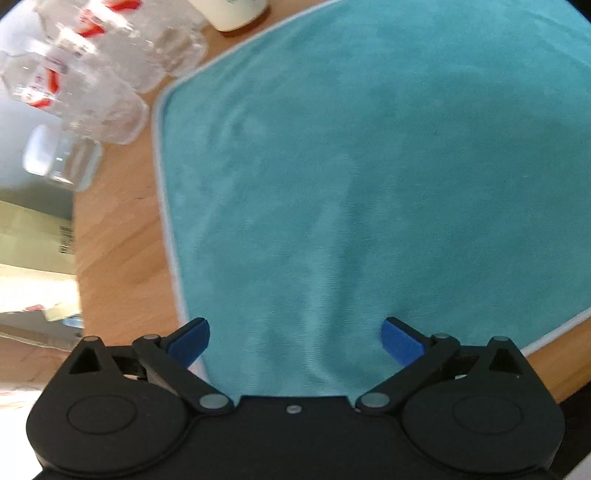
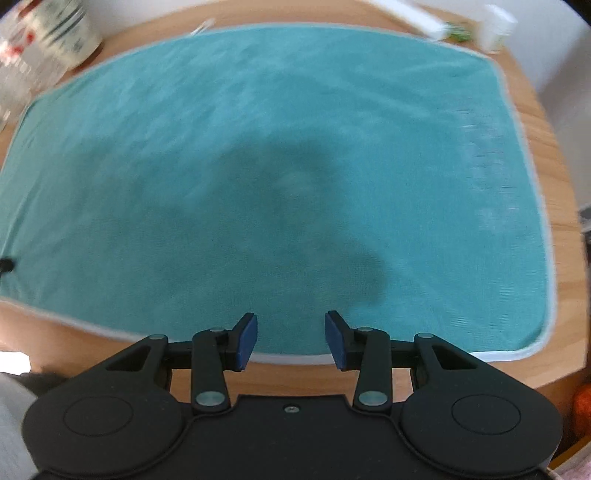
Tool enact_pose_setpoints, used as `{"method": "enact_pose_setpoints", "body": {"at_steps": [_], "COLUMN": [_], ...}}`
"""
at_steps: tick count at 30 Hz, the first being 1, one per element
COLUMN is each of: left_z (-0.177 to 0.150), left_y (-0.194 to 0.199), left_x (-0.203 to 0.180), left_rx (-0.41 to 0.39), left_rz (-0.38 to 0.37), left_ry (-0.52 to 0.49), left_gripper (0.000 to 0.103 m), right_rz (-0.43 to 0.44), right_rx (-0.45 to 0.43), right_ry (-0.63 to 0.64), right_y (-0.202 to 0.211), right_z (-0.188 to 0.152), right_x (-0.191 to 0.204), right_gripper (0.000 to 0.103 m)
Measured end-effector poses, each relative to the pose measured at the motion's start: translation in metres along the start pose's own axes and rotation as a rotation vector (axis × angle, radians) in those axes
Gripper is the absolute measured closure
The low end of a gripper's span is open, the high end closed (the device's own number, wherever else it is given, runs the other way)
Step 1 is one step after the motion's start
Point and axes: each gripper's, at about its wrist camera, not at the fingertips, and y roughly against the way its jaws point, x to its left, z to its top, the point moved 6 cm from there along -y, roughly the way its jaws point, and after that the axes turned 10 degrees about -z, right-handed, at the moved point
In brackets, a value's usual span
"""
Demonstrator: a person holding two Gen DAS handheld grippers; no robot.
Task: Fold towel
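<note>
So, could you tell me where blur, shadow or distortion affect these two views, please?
Left wrist view: clear bottles smeared by motion blur; towel edges bowed by fisheye. Right wrist view: a dark soft shadow lies mid-towel, and the far clutter is blurred.

Clear plastic bottles and a white cup crowd the worktop's far-left corner beside the towel.
</note>
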Motion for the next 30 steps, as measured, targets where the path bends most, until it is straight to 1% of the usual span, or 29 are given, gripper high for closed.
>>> {"method": "enact_pose_setpoints", "body": {"at_steps": [2, 3, 6, 11, 14, 21, 23, 25, 26, 27, 30], "left_z": [-0.005, -0.006, -0.012, -0.018, -0.021, -0.026, -0.030, -0.035, -0.039, -0.043, -0.055], "left_y": [-0.002, -0.003, -0.002, -0.011, -0.014, -0.016, -0.016, -0.014, -0.013, -0.012, -0.012], "left_x": [0.006, 0.008, 0.011, 0.022, 0.027, 0.033, 0.038, 0.046, 0.050, 0.056, 0.072], "left_rx": [0.016, 0.022, 0.026, 0.012, 0.017, 0.036, 0.051, 0.045, 0.044, 0.044, 0.048], "left_rz": [-0.013, -0.018, -0.017, -0.034, -0.043, -0.055, -0.043, -0.007, 0.005, 0.004, -0.015], "left_ry": [0.033, 0.044, 0.048, 0.066, 0.086, 0.101, 0.123, 0.149, 0.163, 0.188, 0.266], "left_gripper": [0.001, 0.001, 0.001, 0.000, 0.000, 0.000, 0.000, 0.000, 0.000, 0.000, 0.000], "right_rz": [-0.047, -0.056, -0.051, -0.053, -0.050, -0.050, -0.084, -0.125, -0.140, -0.134, -0.053], "right_rx": [0.013, 0.022, 0.026, 0.025, 0.027, 0.052, 0.058, 0.063, 0.042, 0.015, -0.044], "right_ry": [-0.042, -0.052, -0.066, -0.081, -0.076, -0.055, -0.007, 0.048, 0.080, 0.107, 0.159], "right_y": [-0.007, -0.010, -0.015, -0.013, -0.013, -0.014, -0.011, -0.009, -0.004, 0.003, 0.022], "right_z": [-0.001, -0.002, -0.006, -0.017, -0.021, -0.020, -0.014, -0.006, 0.000, 0.009, 0.039], "right_x": [-0.023, -0.031, -0.044, -0.051, -0.053, -0.054, -0.052, -0.049, -0.045, -0.039, -0.010], "right_gripper": [0.057, 0.057, 0.055, 0.051, 0.050, 0.050, 0.050, 0.050, 0.050, 0.050, 0.050]}}
